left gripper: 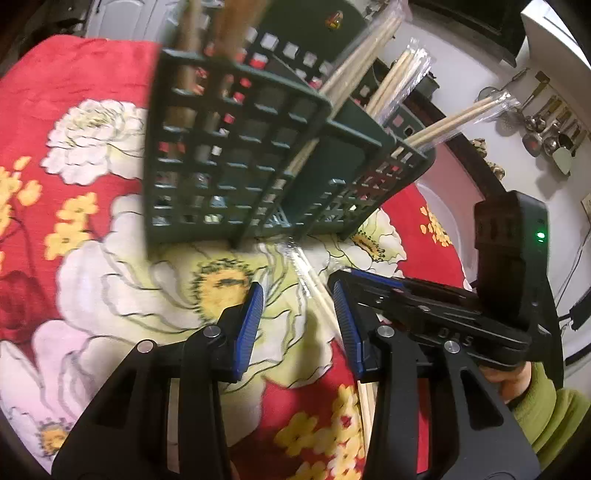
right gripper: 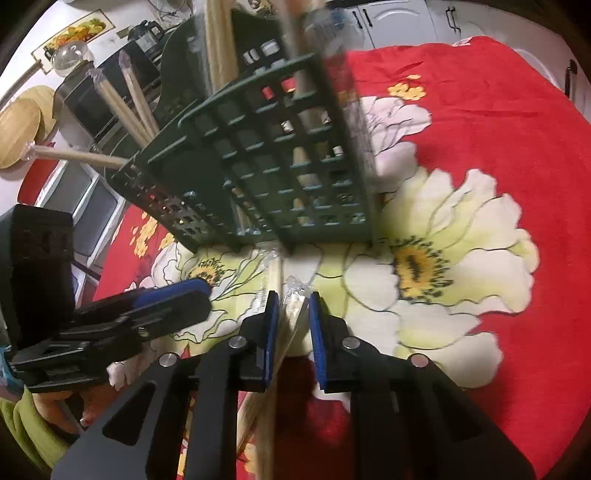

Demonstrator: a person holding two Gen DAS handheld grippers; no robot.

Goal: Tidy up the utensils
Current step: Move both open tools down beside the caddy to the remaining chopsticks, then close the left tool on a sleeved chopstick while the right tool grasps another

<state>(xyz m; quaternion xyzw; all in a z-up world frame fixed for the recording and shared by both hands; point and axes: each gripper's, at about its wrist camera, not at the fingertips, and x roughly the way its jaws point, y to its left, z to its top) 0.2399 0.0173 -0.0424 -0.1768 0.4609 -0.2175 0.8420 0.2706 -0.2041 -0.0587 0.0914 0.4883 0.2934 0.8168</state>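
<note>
Wrapped wooden chopsticks (left gripper: 314, 288), a pair in clear plastic, lie on the tabletop just in front of the dark green plastic lattice utensil basket (left gripper: 236, 155), running from its foot toward both cameras. A second wrapped pair (right gripper: 295, 310) shows in the right wrist view, its crinkled wrapper end between the blue pads of the right gripper (right gripper: 291, 325); the jaws there stand narrow, but whether the pads press on the wrapper cannot be told. The left gripper (left gripper: 297, 317) is partly open, straddling the lying chopsticks, its blue pads clear of them on either side. The two grippers are close together, the right one's fingers just beside the left one's right finger.

The basket stands upright on a red cloth printed with large white and yellow flowers (left gripper: 110, 258). Further wrapped chopsticks (left gripper: 402, 74) lean out of its side compartments; thicker wooden handles (left gripper: 221, 29) rise from the nearer compartment, blurred. A hand in a green sleeve (left gripper: 546, 406) holds the right gripper. Metal ladles (left gripper: 546, 129) hang on the wall behind.
</note>
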